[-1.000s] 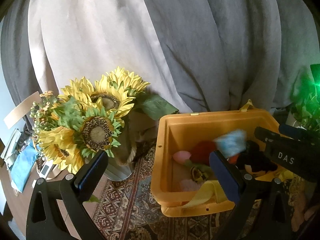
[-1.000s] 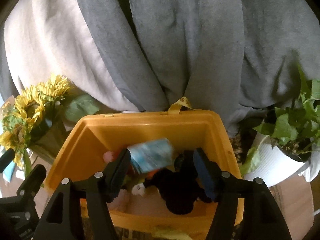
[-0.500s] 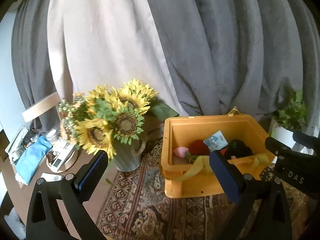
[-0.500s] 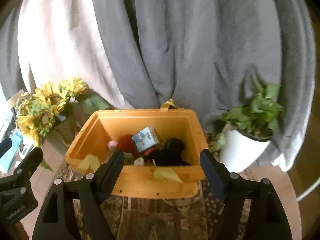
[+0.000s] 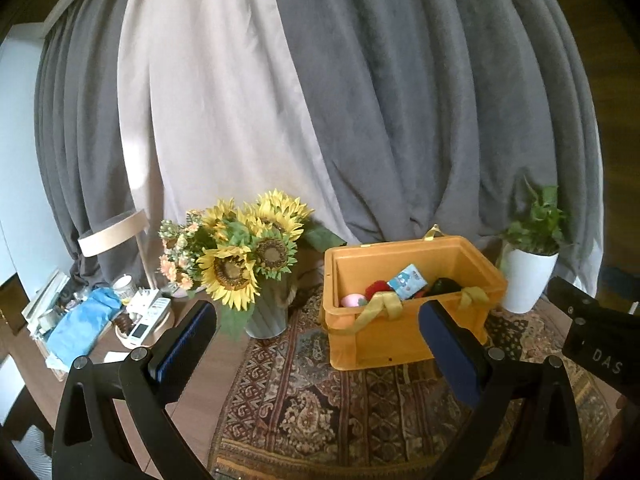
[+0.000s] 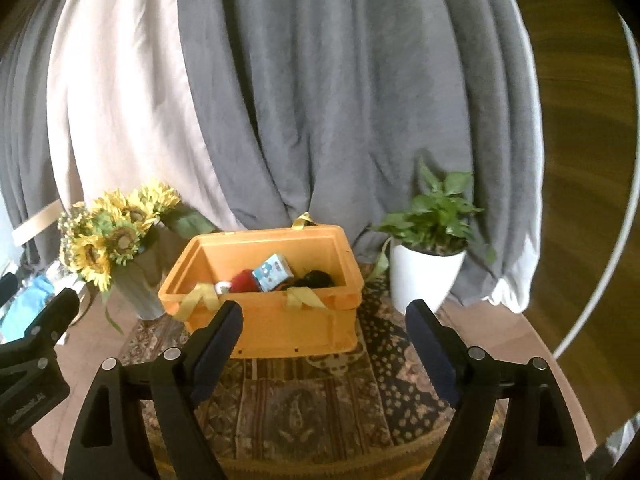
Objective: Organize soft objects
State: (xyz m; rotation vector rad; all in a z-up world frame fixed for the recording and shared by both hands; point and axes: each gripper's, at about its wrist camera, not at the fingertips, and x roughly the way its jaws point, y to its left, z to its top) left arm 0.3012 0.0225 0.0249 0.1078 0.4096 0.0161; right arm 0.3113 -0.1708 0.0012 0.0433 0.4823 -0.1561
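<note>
Both claws, left claw (image 5: 316, 332) and right claw (image 6: 322, 332), gape apart, empty, short of the orange plastic crate (image 6: 280, 320) on the patterned rug (image 6: 312, 400). Inside: blue-white soft cube (image 6: 274, 273), red plush (image 6: 243, 281). Likely light, squashy; pinch mid-body.

One orange plastic crate (image 5: 404, 332) stands at centre frame, with two yellow strap handles (image 5: 380, 308) draped over its near rim and a third strap loop (image 6: 303, 220) at its far rim. Inside the crate, four soft items can be counted: one light-blue printed cube (image 5: 407, 281), one red plush (image 5: 375, 289), one pink plush (image 5: 351, 301) and one black plush (image 5: 443, 286); any others are hidden. One patterned rug (image 5: 320, 400) fills the lower centre. One grey vase (image 5: 266, 316) at left of centre holds four visible sunflower heads (image 5: 230, 274). One white pot (image 6: 426, 276) at right holds one green plant (image 6: 434, 216). Two grippers appear: the left gripper (image 5: 316, 344) and the right gripper (image 6: 322, 340), each with two spread fingers.
</note>
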